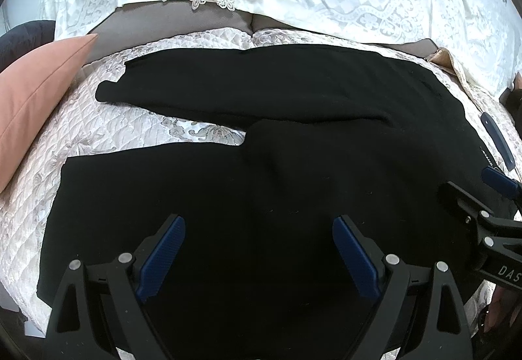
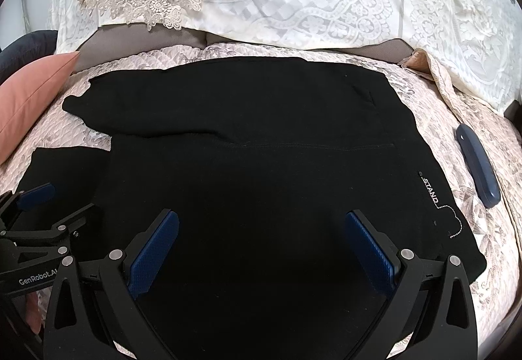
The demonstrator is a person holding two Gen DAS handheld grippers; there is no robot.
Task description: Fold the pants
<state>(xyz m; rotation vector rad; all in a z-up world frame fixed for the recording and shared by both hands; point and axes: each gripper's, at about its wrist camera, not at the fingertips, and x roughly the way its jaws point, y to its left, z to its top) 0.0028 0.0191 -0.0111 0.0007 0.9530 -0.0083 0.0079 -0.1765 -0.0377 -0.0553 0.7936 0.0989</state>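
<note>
The sofa [image 1: 182, 19] carries a quilted cover [image 1: 107, 131], and black pants [image 1: 293, 164] lie spread flat across it, taking up most of the seat. Their long axis runs side to side across both views: the waist sits to the right, marked by a small white logo [image 2: 430, 190] near its edge, and the two legs stretch away to the left. The far leg [image 1: 202, 86] lies along the sofa back. The near leg [image 1: 146, 196] lies closer to the front edge, with a wedge of bare cover between the two.

A pink cushion [image 1: 36, 99] leans at the left end, just beside the leg ends. A dark blue case [image 2: 476, 167] rests on the cover to the right, just beyond the waist and apart from the cloth.

The left gripper [image 1: 259, 258] hovers over the near leg, jaws wide apart and holding nothing. The right gripper [image 2: 262, 252] hovers over the waist half, its jaws likewise spread and empty. Each shows at the edge of the other's view, so they sit side by side along the front edge.

The pants lie below and ahead of both grippers. The left one is nearer the leg side, the right one nearer the waist. Judging from this, a likely first fold lays the near leg over the far one, across the long axis, each gripper pinching the near edge under it.
</note>
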